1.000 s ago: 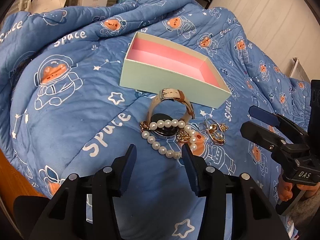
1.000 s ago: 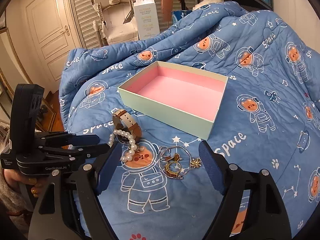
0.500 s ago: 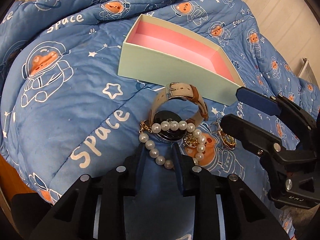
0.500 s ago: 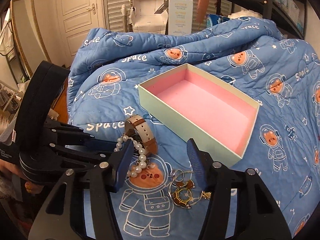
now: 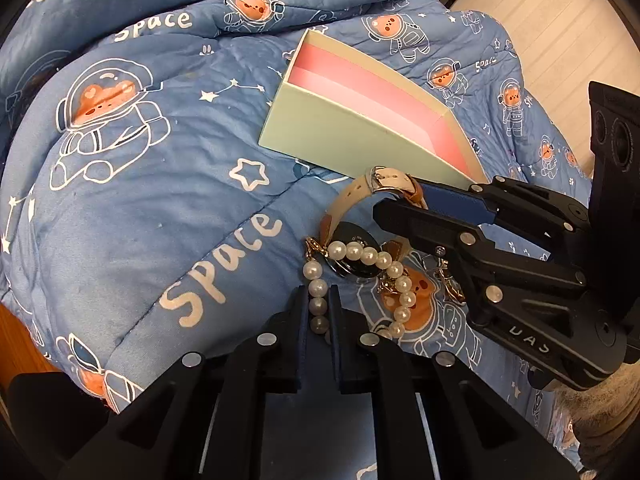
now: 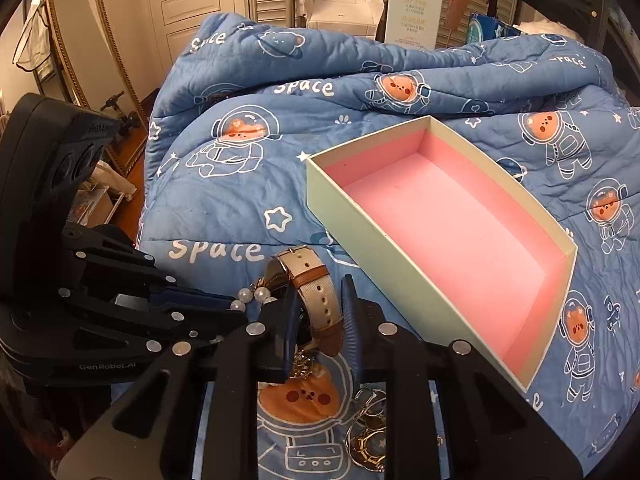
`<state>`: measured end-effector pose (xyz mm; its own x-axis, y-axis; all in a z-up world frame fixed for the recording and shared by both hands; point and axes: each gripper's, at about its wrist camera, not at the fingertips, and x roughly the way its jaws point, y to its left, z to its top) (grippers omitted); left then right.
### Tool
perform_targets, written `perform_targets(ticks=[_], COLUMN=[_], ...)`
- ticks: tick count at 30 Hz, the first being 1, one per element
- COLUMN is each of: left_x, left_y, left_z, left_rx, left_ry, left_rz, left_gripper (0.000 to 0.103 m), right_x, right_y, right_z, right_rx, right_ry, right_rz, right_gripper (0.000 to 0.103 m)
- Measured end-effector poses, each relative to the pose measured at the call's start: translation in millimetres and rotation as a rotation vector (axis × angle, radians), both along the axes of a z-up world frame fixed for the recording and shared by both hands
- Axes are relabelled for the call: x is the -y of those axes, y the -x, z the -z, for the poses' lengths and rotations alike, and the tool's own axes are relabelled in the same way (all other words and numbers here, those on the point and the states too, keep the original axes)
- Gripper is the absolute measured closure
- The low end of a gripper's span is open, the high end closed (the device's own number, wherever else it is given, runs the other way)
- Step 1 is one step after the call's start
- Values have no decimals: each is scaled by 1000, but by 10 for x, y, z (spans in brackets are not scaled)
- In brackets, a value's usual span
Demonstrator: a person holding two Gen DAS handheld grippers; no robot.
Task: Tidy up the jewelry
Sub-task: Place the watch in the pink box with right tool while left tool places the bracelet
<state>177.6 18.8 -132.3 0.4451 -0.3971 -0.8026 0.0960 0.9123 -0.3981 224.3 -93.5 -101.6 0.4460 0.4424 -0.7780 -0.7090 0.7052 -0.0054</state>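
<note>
A pearl bracelet (image 5: 362, 254) lies on the blue quilt, draped over the dark face of a watch (image 5: 356, 240) with a beige and brown strap. My left gripper (image 5: 319, 312) is closing, its pads pressed on the near pearls. My right gripper (image 6: 320, 312) is closing too, pinching the watch (image 6: 316, 280) by its strap. In the left wrist view the right gripper (image 5: 400, 202) reaches in from the right onto that strap. A mint box (image 6: 360, 232) with a pink lining sits open just beyond. Gold charms (image 6: 368, 436) lie near the right gripper.
The blue space-print quilt (image 5: 160, 184) bunches into a ridge behind the box (image 5: 344, 136). Wooden floor (image 5: 16, 344) shows off the quilt's left edge. A white door (image 6: 192, 8) and a tall white carton (image 6: 416, 4) stand further back.
Both grippers went from wide open to closed, the left onto the pearls and the right onto the watch strap. The right gripper moved in leftward over the watch.
</note>
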Motion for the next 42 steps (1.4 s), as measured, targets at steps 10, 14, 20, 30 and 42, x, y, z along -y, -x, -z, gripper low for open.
perform_targets(ticks=[10,14,20,30,42], left_x=[-35,-42,-41,109,187], left_y=[61,118,170,170,-170], left_z=[-92,-150,-291,-739,-1169], left_rx=[11,18,50,159,265], left_ry=[13,19,20,21,-30], left_rz=[15,28,44,109,145], left_gripper=[94,94,94,94,94], right_x=[214,286,370,488,742], right_y=[-16,30,73,118,-157], right_z=[-111,-190,-283,-508,-721], right_rx=[-132,-132,-95,-20,7], right_ry=[-138,-166,-171,-180,-246], right_rz=[43,60,91,150,299], right_gripper=[87,87,87,87,87])
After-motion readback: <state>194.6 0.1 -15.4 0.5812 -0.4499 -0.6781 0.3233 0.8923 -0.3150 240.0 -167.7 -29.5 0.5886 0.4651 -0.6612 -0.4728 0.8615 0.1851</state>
